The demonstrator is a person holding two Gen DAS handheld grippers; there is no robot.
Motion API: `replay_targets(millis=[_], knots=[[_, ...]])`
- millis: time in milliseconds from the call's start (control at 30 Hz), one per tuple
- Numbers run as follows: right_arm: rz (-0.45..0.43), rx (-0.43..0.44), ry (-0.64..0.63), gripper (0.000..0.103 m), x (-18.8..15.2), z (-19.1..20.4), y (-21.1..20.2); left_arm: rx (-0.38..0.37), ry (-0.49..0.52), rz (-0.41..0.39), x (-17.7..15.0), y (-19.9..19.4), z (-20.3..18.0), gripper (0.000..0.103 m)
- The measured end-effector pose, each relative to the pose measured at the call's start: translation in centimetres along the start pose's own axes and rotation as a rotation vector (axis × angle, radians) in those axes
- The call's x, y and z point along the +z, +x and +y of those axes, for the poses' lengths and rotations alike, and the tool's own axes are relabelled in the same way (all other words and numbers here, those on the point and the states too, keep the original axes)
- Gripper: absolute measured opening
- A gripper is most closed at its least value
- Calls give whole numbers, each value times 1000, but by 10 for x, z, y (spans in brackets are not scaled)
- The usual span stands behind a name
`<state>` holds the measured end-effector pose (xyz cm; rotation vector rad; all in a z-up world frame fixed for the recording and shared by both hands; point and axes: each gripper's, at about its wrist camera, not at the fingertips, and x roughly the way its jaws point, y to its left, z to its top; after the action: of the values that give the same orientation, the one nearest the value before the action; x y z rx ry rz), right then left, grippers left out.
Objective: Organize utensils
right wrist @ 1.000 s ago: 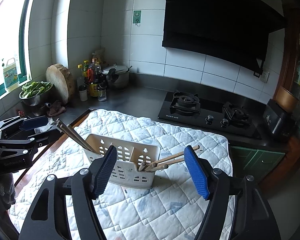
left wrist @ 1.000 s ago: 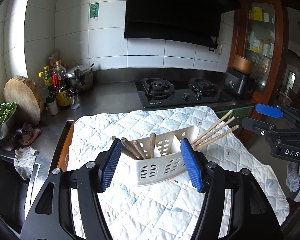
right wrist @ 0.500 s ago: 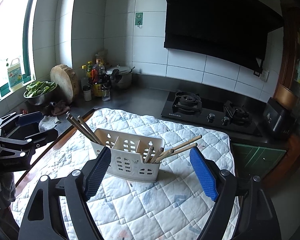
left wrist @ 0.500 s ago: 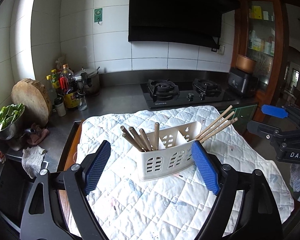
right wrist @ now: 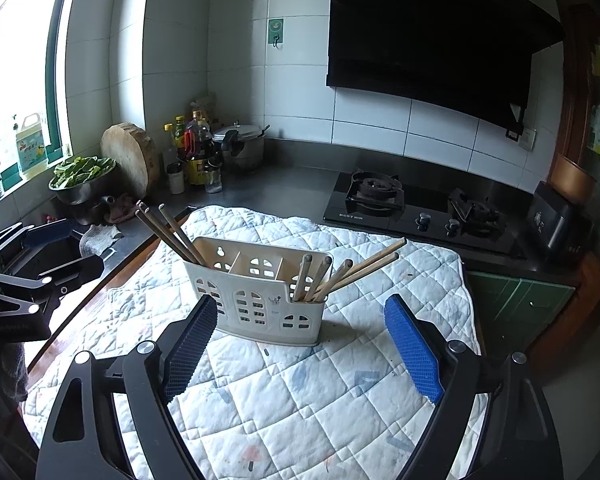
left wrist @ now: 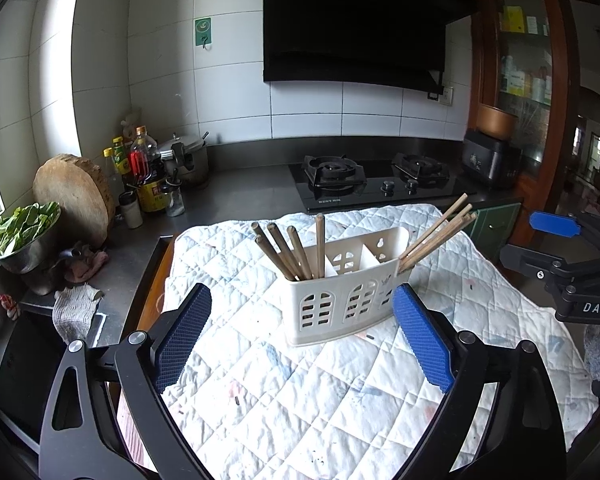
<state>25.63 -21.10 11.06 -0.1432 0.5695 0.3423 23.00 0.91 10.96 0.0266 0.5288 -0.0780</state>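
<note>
A white slotted utensil holder (left wrist: 339, 304) (right wrist: 260, 300) stands upright on the quilted cloth (left wrist: 339, 392). Several wooden chopsticks (left wrist: 296, 252) lean in one end compartment and several more chopsticks (left wrist: 435, 236) slant out of the other end. My left gripper (left wrist: 301, 292) sits just short of the holder, jaws opening, pads clear of it and nothing held. My right gripper (right wrist: 301, 306) faces the holder's other long side, jaws also opening, with nothing gripped. Each gripper shows in the other's view: the right gripper (left wrist: 535, 240) and the left gripper (right wrist: 66, 248).
A black gas stove (left wrist: 371, 184) lies behind the cloth. Oil bottles (left wrist: 148, 176), a pot (left wrist: 186, 160), a round chopping block (left wrist: 74, 200) and a bowl of greens (left wrist: 24, 236) crowd the left counter. A sink (right wrist: 48, 256) is at the left, a wooden cabinet (left wrist: 523, 80) at the right.
Both grippers have drawn back from the holder and their jaws have spread wider. The left pads flanked the holder closely before; now they stand apart from it. The holder stays on the cloth.
</note>
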Motion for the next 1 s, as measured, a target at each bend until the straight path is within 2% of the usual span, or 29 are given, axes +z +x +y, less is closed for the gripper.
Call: replay_targets(millis=[467,1000], knots=[[-13,-12,2,87,-24,12,-8,12,10,-17,-22,-11,-2,97],[-4,-23,58,90,-69,10,-16,46,2,-13,-58,-20,-7,97]])
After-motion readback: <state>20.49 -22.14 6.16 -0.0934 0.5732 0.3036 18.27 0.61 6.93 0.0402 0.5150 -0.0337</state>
